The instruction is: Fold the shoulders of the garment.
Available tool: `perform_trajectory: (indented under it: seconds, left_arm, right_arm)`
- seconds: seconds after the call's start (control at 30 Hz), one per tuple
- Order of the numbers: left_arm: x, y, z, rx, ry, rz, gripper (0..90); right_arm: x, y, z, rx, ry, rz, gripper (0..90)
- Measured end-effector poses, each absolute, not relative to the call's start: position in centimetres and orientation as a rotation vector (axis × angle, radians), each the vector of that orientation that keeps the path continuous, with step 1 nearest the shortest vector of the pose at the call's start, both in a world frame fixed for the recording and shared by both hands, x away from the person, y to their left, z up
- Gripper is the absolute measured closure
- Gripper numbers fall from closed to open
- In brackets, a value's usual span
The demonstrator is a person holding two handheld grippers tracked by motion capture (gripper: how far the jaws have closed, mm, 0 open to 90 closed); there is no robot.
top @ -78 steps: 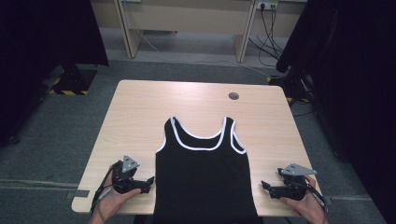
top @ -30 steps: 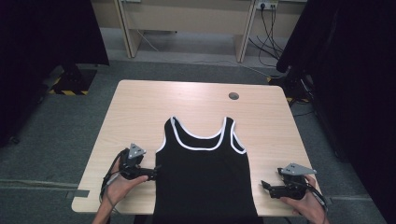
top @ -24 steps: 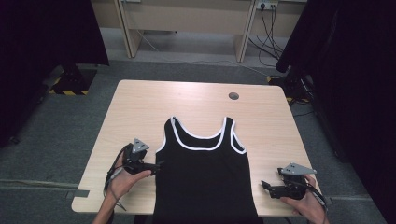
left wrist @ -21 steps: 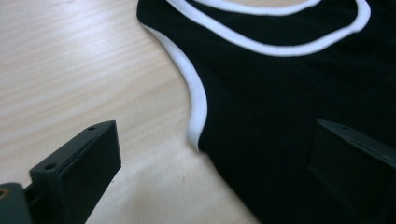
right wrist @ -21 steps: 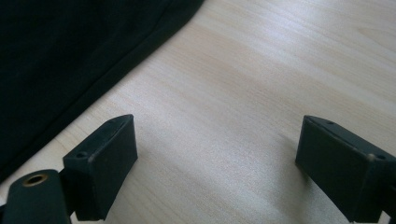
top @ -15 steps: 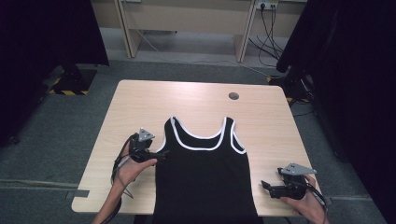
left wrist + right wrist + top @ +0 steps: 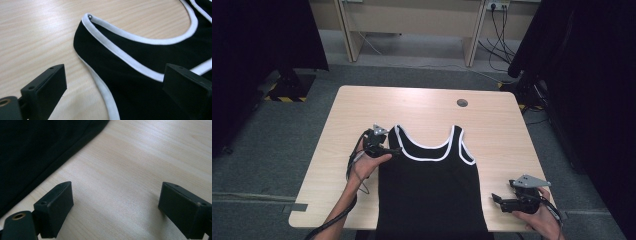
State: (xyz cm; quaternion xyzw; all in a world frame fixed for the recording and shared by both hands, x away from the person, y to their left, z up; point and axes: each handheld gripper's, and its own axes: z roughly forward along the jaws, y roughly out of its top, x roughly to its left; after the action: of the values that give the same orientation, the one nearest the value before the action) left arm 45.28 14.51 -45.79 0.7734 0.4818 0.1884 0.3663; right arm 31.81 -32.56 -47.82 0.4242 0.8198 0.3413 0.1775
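A black tank top [image 7: 432, 185] with white trim lies flat on the near half of the wooden table [image 7: 427, 105], its hem hanging over the front edge. My left gripper [image 7: 396, 149] is at the top's left shoulder strap [image 7: 110, 42]. In the left gripper view it [image 7: 113, 86] is open, one jaw over bare wood and the other over black cloth, the white armhole trim between them. My right gripper [image 7: 495, 199] rests near the front right corner, just right of the top's side edge [image 7: 62, 152]. It [image 7: 115, 207] is open over bare wood, holding nothing.
A round cable hole [image 7: 462, 103] sits at the table's far right. Grey carpet surrounds the table, with desk legs and cables beyond and dark curtains at both sides. The far half of the table is bare wood.
My left gripper has moved away from the front left corner, forward and rightward to the tank top's left strap. The right gripper and the top have stayed still.
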Motion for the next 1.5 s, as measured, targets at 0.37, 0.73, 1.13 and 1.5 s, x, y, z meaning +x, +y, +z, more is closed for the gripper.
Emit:
perform_trajectory:
  seconds: [0.37,0.73,1.13,1.5]
  left_arm:
    - [48.8,13.3,-46.6,2.023,1.267,0.493,4.9]
    - [52.1,12.8,-48.0,2.031,1.284,0.516,13.8]
    - [51.2,11.3,-46.1,2.079,1.135,0.485,78.9]
    - [45.6,12.6,-41.8,2.012,1.019,0.507,79.6]
  right_arm:
    - [31.8,-32.6,-47.8,1.198,2.322,0.967,12.8]
    - [31.9,-32.6,-47.8,1.196,2.323,0.967,12.8]
    - [31.9,-32.6,-47.8,1.196,2.323,0.968,12.8]
    - [31.9,-32.6,-47.8,1.196,2.323,0.967,12.8]
